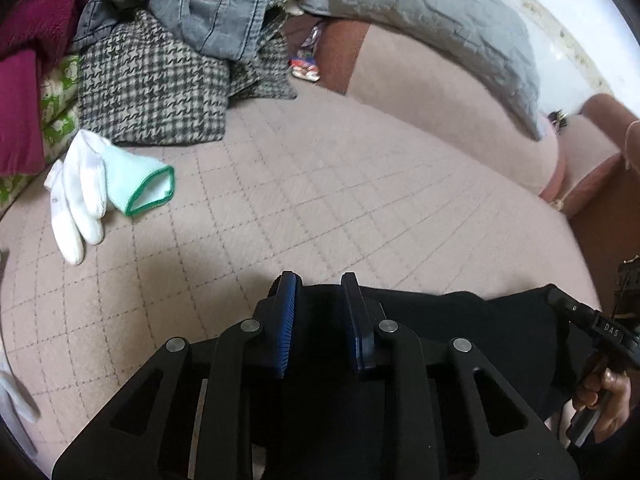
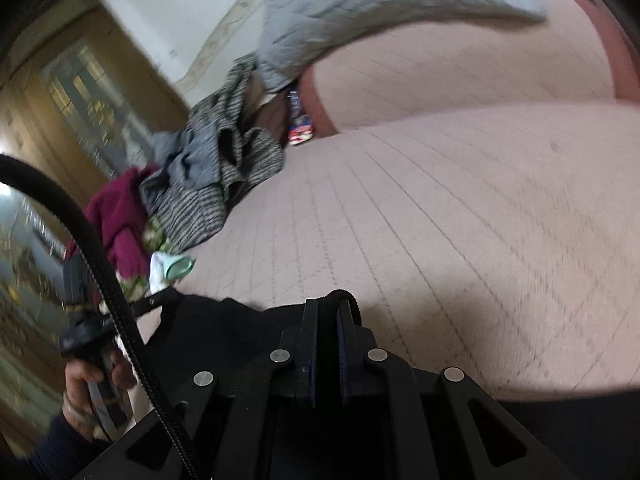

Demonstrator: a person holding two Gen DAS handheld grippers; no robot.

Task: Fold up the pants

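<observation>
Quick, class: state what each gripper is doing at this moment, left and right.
Left gripper: closed partway on the black pants, fabric between its fingers.
Right gripper: shut on the black pants' edge.

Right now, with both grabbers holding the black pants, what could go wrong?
1. The left hand-held gripper pinches only the top edge of the pants, so the cloth might slip out.
2. The right hand-held gripper also bites just an edge; if one lets go, the fold could come out crooked.
3. The socks lie nearby on the couch, so swinging pants might drag them along.
</observation>
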